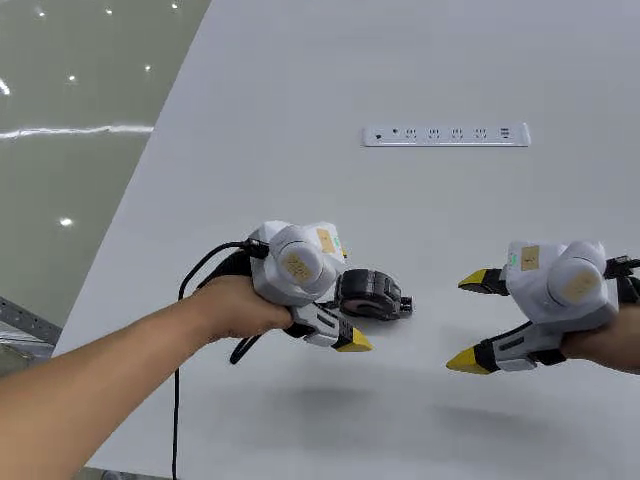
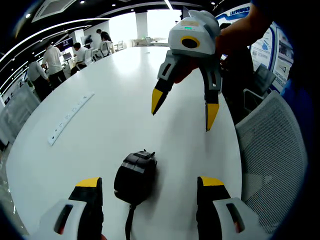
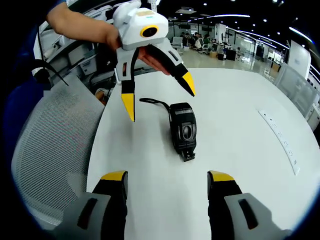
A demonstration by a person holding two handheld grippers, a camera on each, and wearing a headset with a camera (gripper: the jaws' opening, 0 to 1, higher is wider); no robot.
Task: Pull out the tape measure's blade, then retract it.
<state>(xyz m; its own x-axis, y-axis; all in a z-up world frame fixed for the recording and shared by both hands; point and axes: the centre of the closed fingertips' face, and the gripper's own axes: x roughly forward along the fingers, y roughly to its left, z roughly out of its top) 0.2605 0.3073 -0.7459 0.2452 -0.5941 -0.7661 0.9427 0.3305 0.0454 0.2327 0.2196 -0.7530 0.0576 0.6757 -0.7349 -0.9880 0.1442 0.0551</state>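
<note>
One white table (image 1: 300,100) is carrying everything. My left gripper (image 2: 150,185) is hovering, fingers spread, with the tape measure (image 2: 135,172) untouched between them, probably to brace it. My right gripper (image 3: 167,177), fingers also apart, is facing the blade tip (image 3: 188,156), seemingly to pinch it.

tape measure (image 1: 372,293) on the table (image 1: 300,100) between the jaws of the left tool (image 2: 150,182); right tool (image 1: 466,320) rightward, apart — power strip (image 1: 446,135) behind.

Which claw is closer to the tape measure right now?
The left claw: the tape measure lies right by its open jaws, while the right claw stands apart.
</note>
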